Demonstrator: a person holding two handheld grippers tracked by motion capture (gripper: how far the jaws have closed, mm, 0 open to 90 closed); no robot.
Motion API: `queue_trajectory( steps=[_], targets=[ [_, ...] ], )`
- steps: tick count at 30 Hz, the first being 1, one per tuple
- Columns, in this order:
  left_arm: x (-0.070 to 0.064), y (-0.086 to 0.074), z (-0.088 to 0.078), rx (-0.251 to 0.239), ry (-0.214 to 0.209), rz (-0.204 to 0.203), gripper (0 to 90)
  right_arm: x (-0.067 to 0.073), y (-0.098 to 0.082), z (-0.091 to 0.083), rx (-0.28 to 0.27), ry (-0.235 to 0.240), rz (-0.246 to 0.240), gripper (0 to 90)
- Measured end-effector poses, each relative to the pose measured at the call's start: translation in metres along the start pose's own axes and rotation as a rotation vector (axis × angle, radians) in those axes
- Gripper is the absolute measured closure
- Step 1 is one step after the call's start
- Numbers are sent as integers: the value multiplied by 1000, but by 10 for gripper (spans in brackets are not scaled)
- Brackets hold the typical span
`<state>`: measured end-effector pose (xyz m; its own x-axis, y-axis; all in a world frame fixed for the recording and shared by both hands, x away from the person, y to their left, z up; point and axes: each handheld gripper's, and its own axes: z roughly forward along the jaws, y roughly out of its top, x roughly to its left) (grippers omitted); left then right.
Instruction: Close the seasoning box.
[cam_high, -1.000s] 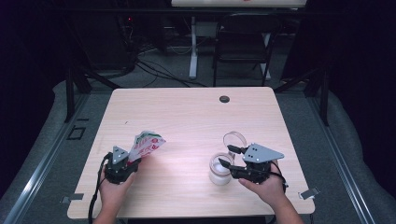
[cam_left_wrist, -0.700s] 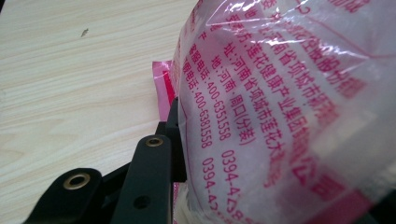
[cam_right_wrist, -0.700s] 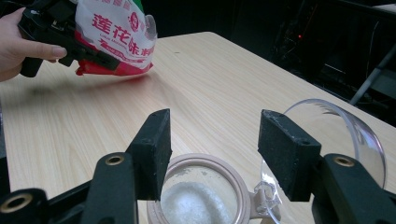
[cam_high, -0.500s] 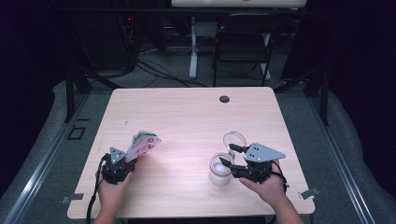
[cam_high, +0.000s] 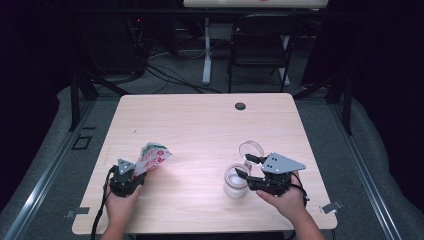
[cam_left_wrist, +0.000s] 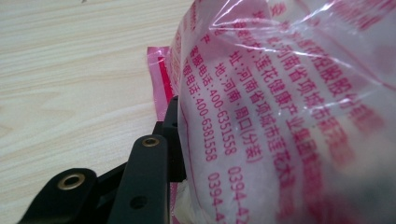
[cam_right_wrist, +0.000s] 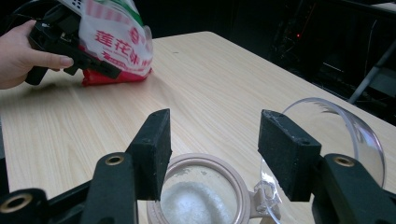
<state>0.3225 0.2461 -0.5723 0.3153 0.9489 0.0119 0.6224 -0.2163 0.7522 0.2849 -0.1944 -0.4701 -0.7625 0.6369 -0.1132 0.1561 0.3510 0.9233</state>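
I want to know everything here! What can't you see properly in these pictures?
- Left gripper view: the red-printed white plastic bag covers one jaw and the table behind it.
- Right gripper view: the clear round jar of white powder is cut off by the bottom edge.
- High view: the bag's print is too small to read; the person's hand hides the left gripper's handle.

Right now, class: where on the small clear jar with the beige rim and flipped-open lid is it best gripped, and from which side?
Grip the small clear jar across its round body below the beige rim, coming level from the person's side, where the right gripper is. The open clear lid hangs on the far side, and the white powder inside probably calls for keeping it upright.
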Motion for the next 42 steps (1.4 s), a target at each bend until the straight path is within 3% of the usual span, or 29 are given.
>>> queue_trajectory(
  steps=[7,11,14,17,23,30,42],
  targets=[
    [2,-2,0,-5,-23,-28,642,1,1,0,0,1,-2,437],
    [4,-2,0,-7,-72,-34,545,1,1,0,-4,2,2,437],
    [4,-2,-2,-42,-93,-51,449,1,1,0,-3,4,5,437],
    [2,-1,-4,-45,-132,-40,332,1,1,0,-3,6,5,437],
    [-5,2,-10,-63,-138,-1,250,2,1,1,-1,4,1,437],
    [-10,3,-16,-74,-111,47,231,1,2,-1,-3,-1,6,436],
    [-22,7,-34,-123,-146,57,233,1,6,-5,-14,-12,6,436]
  ],
)
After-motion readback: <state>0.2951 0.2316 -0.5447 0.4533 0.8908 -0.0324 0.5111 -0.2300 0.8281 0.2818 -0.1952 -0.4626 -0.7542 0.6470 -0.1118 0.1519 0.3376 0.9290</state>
